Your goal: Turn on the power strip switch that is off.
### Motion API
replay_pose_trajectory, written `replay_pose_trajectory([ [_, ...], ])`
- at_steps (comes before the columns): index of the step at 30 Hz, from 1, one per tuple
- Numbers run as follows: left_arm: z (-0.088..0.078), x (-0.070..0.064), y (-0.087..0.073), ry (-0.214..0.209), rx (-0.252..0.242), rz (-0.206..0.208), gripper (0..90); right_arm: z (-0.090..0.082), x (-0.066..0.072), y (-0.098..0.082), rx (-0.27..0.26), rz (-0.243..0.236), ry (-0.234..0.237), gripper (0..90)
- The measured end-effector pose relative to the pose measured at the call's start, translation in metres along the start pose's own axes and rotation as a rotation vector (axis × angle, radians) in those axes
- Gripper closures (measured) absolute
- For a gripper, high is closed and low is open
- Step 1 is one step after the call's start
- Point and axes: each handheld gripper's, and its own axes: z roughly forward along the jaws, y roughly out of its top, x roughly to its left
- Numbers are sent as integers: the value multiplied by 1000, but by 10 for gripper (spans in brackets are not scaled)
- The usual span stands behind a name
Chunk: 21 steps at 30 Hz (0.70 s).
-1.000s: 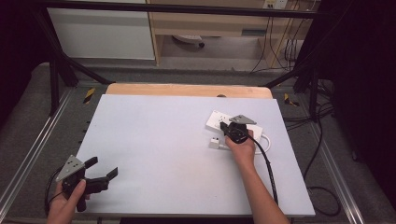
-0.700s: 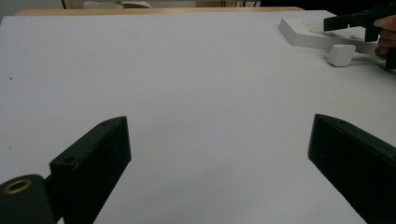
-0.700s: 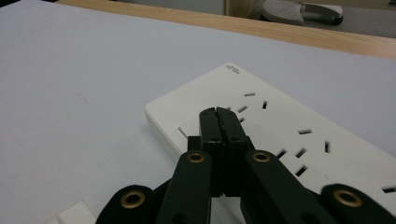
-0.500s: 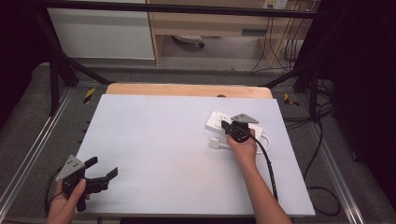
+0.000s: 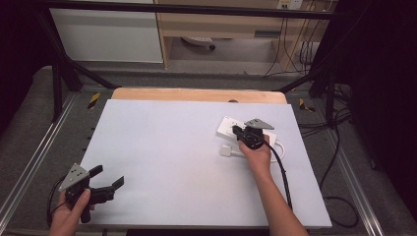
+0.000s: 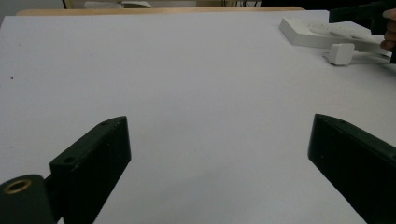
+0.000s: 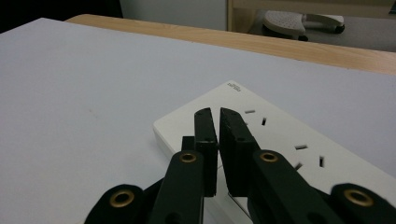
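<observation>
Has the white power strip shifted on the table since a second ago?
No. The white power strip lies at the same spot beside the white table's right edge, near the wooden strip.

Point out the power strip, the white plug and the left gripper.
power strip point(image 7: 280, 126), right gripper view, top face by the slots.
white plug point(image 6: 339, 53), left gripper view, its front face.
left gripper point(image 5: 109, 177), high view, between the open jaw tips.

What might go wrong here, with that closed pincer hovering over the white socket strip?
1. The right gripper, jaws nearly shut and empty, sits over the power strip; pressing down might skid the strip across the smooth table.
2. The loose white plug and its cable lie beside that hand and could snag.
3. The left gripper, open, is too far off to steady anything.
</observation>
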Motion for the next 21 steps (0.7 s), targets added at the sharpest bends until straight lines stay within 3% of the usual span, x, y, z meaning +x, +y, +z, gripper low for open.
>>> replay_pose_trajectory([
  [21, 0, 0, 0, 1, 1, 2, 59, -6, 2, 6, -18, 21, 23, 720],
])
